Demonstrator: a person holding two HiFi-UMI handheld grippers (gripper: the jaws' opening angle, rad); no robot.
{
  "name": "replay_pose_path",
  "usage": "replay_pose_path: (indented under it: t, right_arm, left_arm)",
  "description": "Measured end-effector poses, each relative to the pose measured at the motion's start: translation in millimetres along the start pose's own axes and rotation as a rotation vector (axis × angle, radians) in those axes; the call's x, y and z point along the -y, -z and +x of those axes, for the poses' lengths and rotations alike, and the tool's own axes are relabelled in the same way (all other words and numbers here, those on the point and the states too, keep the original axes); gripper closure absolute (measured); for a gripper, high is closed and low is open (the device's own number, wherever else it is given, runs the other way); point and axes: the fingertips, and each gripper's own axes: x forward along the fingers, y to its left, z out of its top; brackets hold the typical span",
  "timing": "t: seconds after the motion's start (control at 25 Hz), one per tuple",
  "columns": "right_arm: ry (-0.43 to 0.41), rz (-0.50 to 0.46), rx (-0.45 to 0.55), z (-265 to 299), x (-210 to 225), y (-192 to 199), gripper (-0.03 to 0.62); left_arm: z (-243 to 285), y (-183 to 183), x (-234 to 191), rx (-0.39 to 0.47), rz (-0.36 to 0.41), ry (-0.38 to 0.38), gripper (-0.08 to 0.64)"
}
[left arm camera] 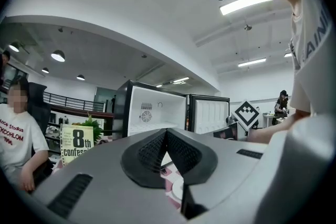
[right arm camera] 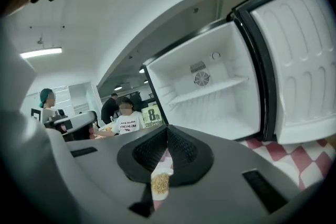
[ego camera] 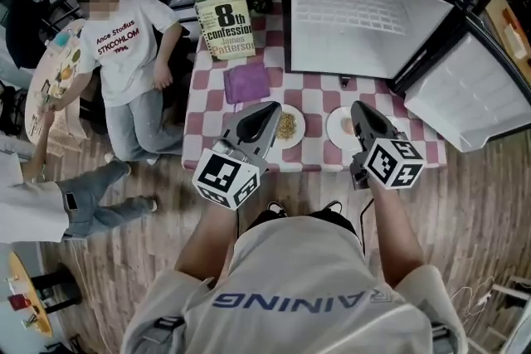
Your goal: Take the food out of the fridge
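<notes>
1. The right gripper [right arm camera: 167, 131] has its black ribbed jaws closed tip to tip.
2. In the narrow gap below the tips shows a white plate [right arm camera: 163, 169] with grainy food [right arm camera: 160, 182].
3. Beyond stands the fridge [right arm camera: 210, 97], white inside, with its door [right arm camera: 299, 60] swung open at right.
4. A red-and-white checked cloth [right arm camera: 315, 157] covers the desk.
5. At left, a seated person [right arm camera: 127, 123] is beside a book [right arm camera: 153, 114].

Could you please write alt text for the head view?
From above, a person points the shut left gripper and right gripper toward two plates of food on a checked table, before an open, empty fridge. A bystander stands at left.
</notes>
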Motion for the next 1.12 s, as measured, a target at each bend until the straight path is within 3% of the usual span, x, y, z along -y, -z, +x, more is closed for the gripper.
replay_pose_path:
  t: [0.4,1.12]
  right_arm:
    - [0.050,-0.188,0.226,-65.1,-2.4,-90.9,0.571]
    - [0.047,-0.234,0.225,-77.7,1.2,-100.0,0.571]
  left_arm:
    - [27.1,-37.5,34.8,0.055,0.054,0.082,0.554]
    - [34.3,-44.9,51.3,0.063,0.058,0.077,0.554]
